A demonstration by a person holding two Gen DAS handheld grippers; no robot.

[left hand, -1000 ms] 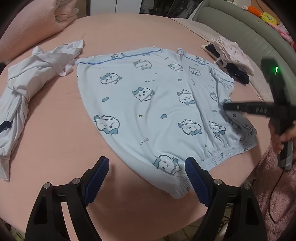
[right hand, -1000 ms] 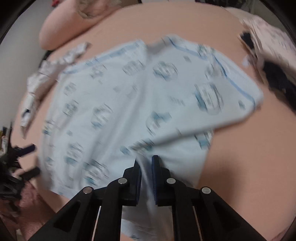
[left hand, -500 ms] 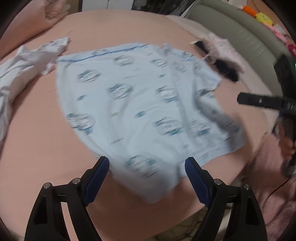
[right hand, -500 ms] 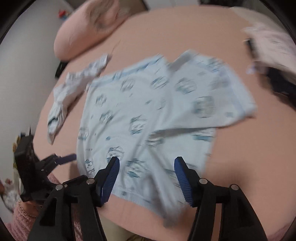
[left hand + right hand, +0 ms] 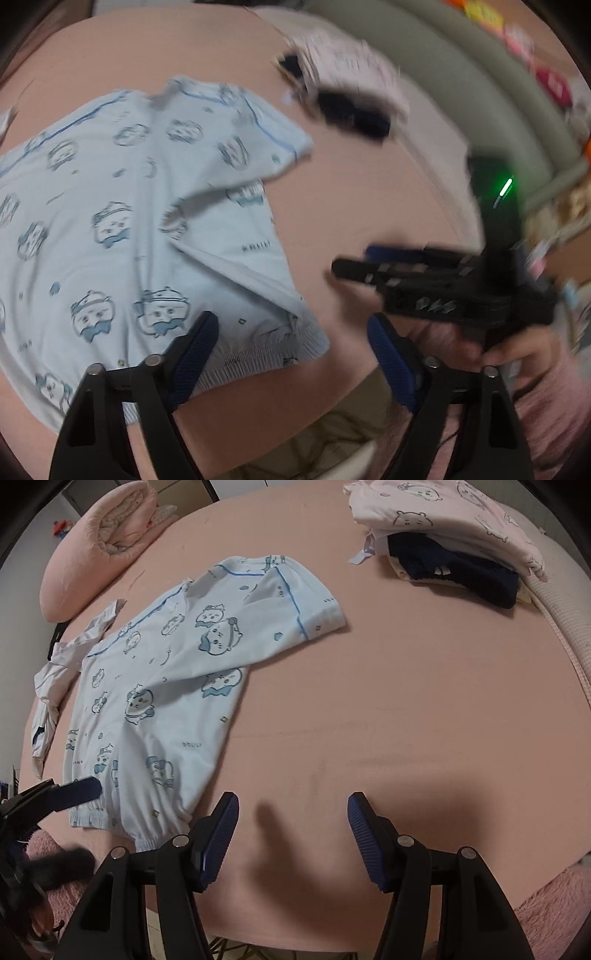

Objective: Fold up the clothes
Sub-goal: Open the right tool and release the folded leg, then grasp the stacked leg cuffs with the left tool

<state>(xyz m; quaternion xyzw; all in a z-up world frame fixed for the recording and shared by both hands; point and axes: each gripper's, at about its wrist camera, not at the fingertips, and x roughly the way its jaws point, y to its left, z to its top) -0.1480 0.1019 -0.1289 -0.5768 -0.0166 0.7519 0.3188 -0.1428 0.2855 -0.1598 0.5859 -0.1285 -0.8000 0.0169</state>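
A light blue pajama top (image 5: 155, 686) with a cartoon print lies flat on the pink bed sheet (image 5: 369, 720), its right side folded over onto the body. In the left wrist view the same top (image 5: 110, 229) fills the left half. My left gripper (image 5: 291, 332) hovers over the hem's right corner; its jaws are closing, and the pads are clear of the cloth. It shows as a blue finger (image 5: 79, 790) at the hem's left. My right gripper (image 5: 291, 812) stands open over bare sheet, right of the hem. It appears, blurred, in the left wrist view (image 5: 354, 260).
A crumpled white garment (image 5: 51, 672) lies left of the top. A rolled pink quilt (image 5: 103, 539) sits at the back left. A pile of pink and navy clothes (image 5: 454, 535) is at the back right. The bed's front edge runs just below both grippers.
My right gripper let go of the top's side, which now lies folded over, then opened and drew back to the right. The left gripper swung right to the hem corner and its jaws narrowed.
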